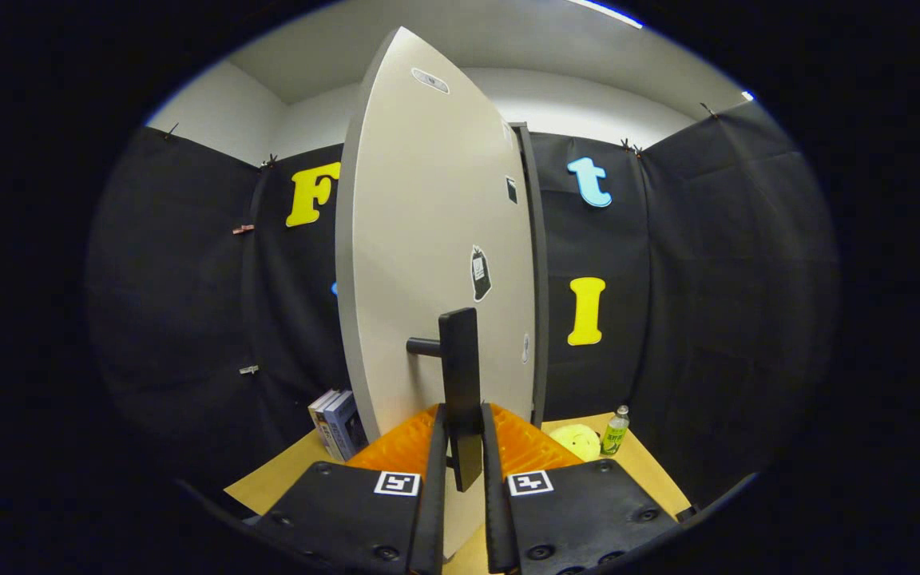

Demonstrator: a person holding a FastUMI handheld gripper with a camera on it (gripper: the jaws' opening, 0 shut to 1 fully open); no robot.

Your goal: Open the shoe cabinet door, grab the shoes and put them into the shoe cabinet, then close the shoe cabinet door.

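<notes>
Black cloth walls ring a tan worktop point(644, 467). On it, the shoe cabinet door point(428, 263) stands partly open, its handle point(460, 383) pinched by the tongs point(461, 447). Best to follow the hinge arc, keeping the grip square.

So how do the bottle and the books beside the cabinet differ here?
The bottle stands right of the cabinet door; the books stand left of it. The bottle is single, small, green-labelled and upright; the books are several, bluish and leaning. Both sit on the brown surface, beyond the gripper, whose fingers are closed on the door handle.
</notes>
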